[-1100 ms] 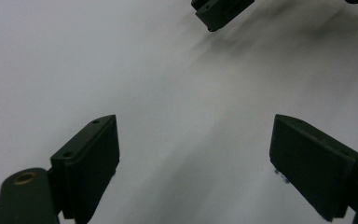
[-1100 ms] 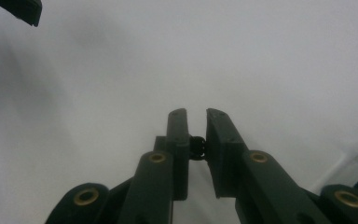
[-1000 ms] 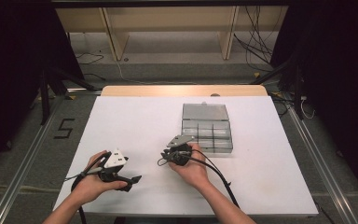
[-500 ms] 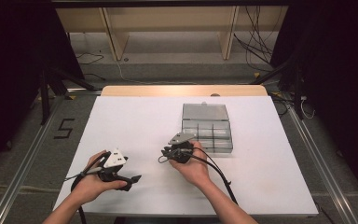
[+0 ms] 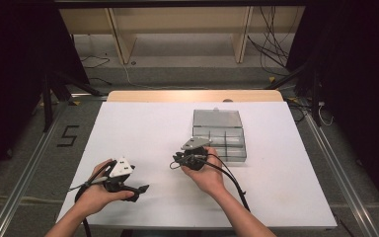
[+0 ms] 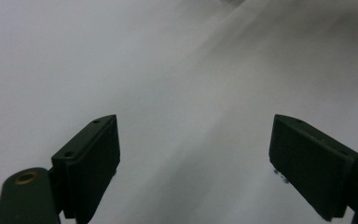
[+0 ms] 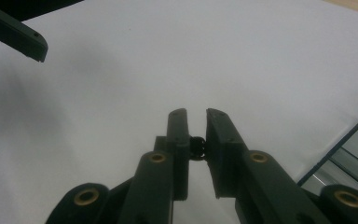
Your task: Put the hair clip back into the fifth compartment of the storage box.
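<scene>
I see a small dark part pinched between the nearly closed jaws of my right gripper, held just above the white table; it is too small to make out further. Just beside it sits the clear compartment box, lid open, flat on the table.

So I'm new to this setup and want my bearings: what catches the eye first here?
First the clear compartment box, lid open, toward the far right of the white table. Just in front of it the right gripper has its jaws nearly together on a small dark part. At the near left, the left gripper holds its jaws wide apart over bare white surface.
</scene>
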`<state>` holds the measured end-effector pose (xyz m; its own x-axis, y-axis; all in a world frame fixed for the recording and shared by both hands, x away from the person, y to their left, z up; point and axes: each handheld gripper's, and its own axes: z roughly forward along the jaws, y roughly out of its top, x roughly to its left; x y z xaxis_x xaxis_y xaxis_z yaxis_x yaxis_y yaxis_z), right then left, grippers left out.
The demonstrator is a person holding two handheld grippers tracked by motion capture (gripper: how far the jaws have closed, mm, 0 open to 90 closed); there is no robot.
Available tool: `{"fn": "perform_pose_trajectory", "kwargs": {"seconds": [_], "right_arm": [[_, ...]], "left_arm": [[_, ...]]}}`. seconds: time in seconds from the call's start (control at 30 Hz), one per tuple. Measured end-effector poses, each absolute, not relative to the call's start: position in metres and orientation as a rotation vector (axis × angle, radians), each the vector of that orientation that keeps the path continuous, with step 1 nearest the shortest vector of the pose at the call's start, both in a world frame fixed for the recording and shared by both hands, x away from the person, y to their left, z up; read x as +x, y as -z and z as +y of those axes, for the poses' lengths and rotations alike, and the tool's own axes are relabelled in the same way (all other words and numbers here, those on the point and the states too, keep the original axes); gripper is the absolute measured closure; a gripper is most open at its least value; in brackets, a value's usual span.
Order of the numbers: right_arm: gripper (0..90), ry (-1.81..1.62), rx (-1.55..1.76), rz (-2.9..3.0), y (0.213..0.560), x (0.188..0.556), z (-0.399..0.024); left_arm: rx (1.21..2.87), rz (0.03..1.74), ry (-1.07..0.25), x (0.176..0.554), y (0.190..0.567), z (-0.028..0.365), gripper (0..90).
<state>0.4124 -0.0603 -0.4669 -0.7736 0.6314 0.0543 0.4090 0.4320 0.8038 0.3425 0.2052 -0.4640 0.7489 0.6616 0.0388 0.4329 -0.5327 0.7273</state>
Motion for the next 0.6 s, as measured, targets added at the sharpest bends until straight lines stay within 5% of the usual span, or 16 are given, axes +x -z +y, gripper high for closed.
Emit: {"fn": "perform_pose_trajectory", "kwargs": {"seconds": [0.6], "right_arm": [[80.6, -1.27, 0.912, 2.4, 0.4572, 0.4146, -0.068]], "left_arm": [[2.209, 0.827, -0.403, 0.3424, 0.4638, 0.2056, 15.7]]}}
